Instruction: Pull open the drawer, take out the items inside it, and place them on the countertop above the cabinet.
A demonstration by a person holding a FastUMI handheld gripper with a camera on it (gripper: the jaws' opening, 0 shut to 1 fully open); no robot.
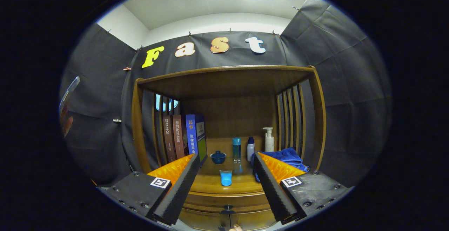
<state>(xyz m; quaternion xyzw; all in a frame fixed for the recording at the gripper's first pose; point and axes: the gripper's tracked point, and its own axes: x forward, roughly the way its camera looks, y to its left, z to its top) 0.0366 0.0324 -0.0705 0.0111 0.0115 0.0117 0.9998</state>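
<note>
1. A light blue cup (226,178) is seen on the brown wooden countertop (210,183).
2. A dark blue lidded bowl (218,157) and a teal bottle (236,149) are shown behind it.
3. A blue towel (286,157) is pictured beside a white pump bottle (269,139).
4. Black ribbed pads backed in orange are seen on the gripper (224,183) fingers, held wide apart.

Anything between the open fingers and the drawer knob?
Nothing visible does. The gripper is open, fingers spread and empty, and the drawer knob sits low between the fingertips on the closed drawer front, under the countertop.
</note>
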